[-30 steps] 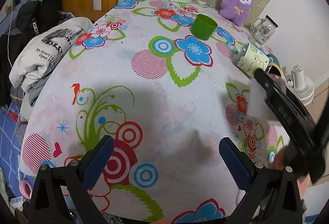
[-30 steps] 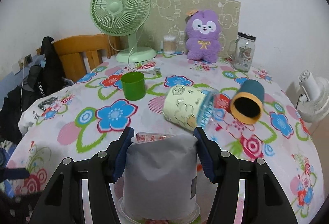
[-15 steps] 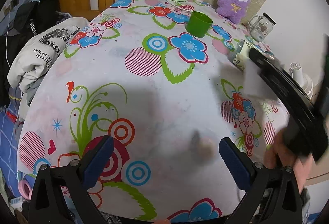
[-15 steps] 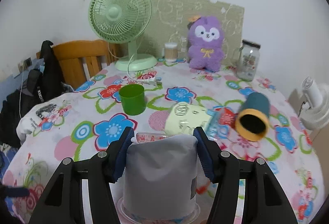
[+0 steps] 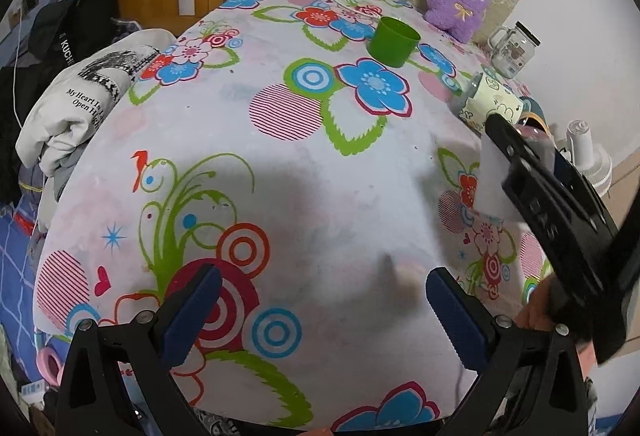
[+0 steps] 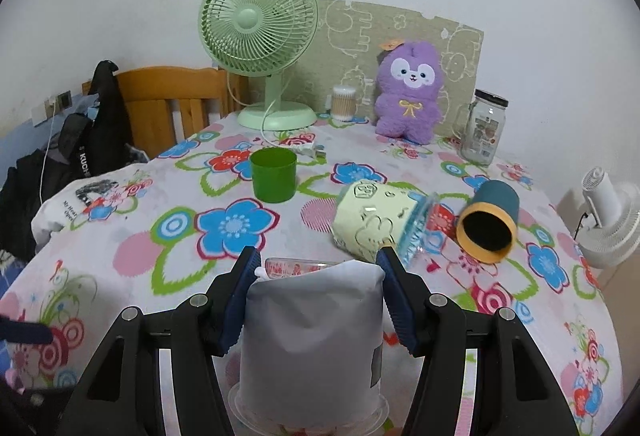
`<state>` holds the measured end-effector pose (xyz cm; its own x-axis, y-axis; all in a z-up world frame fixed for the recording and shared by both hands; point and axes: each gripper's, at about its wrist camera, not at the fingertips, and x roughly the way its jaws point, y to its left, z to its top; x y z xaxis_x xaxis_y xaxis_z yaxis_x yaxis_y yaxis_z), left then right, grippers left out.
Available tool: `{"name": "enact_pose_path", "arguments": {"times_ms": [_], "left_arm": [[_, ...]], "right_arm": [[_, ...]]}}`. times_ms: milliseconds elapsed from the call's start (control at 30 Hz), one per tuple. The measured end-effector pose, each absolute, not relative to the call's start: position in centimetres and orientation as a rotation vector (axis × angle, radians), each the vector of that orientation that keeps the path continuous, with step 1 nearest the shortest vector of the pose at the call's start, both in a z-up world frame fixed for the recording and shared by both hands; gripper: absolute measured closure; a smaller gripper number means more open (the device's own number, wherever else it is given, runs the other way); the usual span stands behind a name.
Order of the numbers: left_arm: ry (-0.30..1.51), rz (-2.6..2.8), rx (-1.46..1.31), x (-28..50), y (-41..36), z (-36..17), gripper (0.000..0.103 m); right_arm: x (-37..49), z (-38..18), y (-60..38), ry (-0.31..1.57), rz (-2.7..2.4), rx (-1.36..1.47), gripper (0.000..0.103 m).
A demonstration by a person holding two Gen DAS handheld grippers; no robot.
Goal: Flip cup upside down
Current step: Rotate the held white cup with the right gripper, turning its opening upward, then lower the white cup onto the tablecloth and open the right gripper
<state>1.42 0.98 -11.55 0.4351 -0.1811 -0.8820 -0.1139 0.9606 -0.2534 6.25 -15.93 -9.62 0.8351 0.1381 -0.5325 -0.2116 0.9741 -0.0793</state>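
My right gripper (image 6: 316, 280) is shut on a clear cup with a grey-white sleeve (image 6: 312, 332), held upside down with its rim toward the flowered table (image 6: 132, 228). The same cup (image 5: 494, 183) shows white in the left wrist view, between the right gripper's black fingers (image 5: 532, 179), above the table's right side. My left gripper (image 5: 320, 308) is open and empty over the table's near edge.
A green cup (image 6: 273, 175) stands upright mid-table. A pale yellow cup (image 6: 376, 222) and a teal cup (image 6: 490, 226) lie on their sides. A green fan (image 6: 260, 43), purple plush (image 6: 410, 91) and glass jar (image 6: 482, 127) stand at the back. Clothes hang off the left edge (image 5: 80, 91).
The right gripper has stayed shut on the cup and shifted slightly over the table. The left gripper has barely moved.
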Motion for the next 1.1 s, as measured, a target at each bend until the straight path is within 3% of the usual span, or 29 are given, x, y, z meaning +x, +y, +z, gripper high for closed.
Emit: {"name": "enact_pose_path", "arguments": {"times_ms": [133, 333, 1100], "left_arm": [[1.131, -0.052, -0.29, 1.6, 0.6, -11.8, 0.0], [1.129, -0.061, -0.278, 1.5, 0.0, -11.6, 0.0], [1.075, -0.139, -0.259, 0.5, -1.6, -9.5, 0.0]], "right_arm": [[5.2, -9.3, -16.4, 0.559, 0.204, -0.12, 0.04], [5.1, -8.7, -16.6, 0.589, 0.223, -0.093, 0.027], [0.1, -4.2, -18.4, 0.608, 0.25, -0.049, 0.027]]}}
